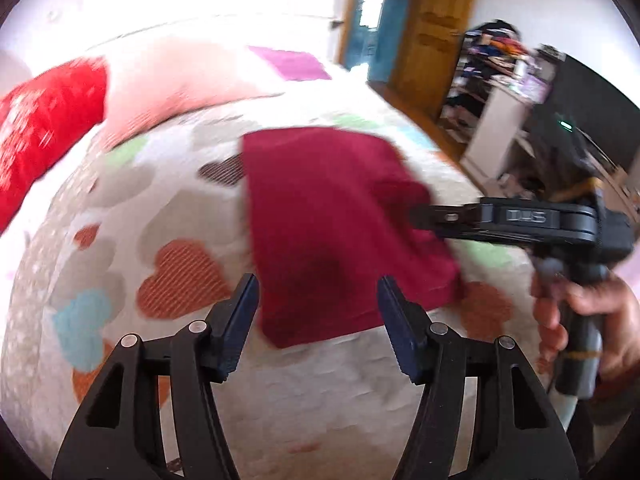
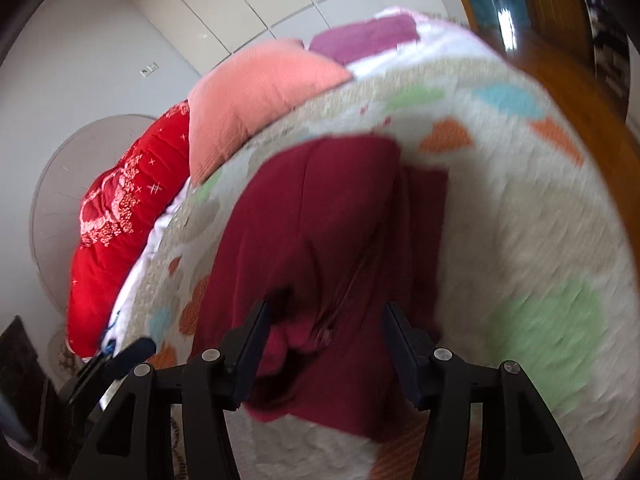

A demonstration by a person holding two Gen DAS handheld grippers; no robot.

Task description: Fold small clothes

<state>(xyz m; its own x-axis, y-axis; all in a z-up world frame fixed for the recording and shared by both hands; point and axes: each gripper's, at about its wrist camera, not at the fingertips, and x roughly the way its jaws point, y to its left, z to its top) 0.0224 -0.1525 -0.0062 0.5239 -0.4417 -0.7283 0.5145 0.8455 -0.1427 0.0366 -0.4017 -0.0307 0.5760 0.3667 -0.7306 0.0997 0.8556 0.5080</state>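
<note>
A dark red garment point(image 1: 320, 216) lies partly folded on a heart-patterned bedspread point(image 1: 180, 216). My left gripper point(image 1: 318, 308) is open just above the garment's near edge and holds nothing. My right gripper point(image 2: 326, 340) is open over the garment point(image 2: 320, 240), with cloth between its spread fingers but not pinched. In the left wrist view the right gripper point(image 1: 416, 216) reaches in from the right, with its tip over the garment's right edge. A hand point(image 1: 592, 320) holds its handle.
A red pillow point(image 2: 120, 232) and a salmon pillow point(image 2: 256, 92) lie at the head of the bed. A purple cloth point(image 2: 364, 36) lies beyond them. A wooden door point(image 1: 432, 32) and cluttered shelves point(image 1: 492, 68) stand past the bed's right edge.
</note>
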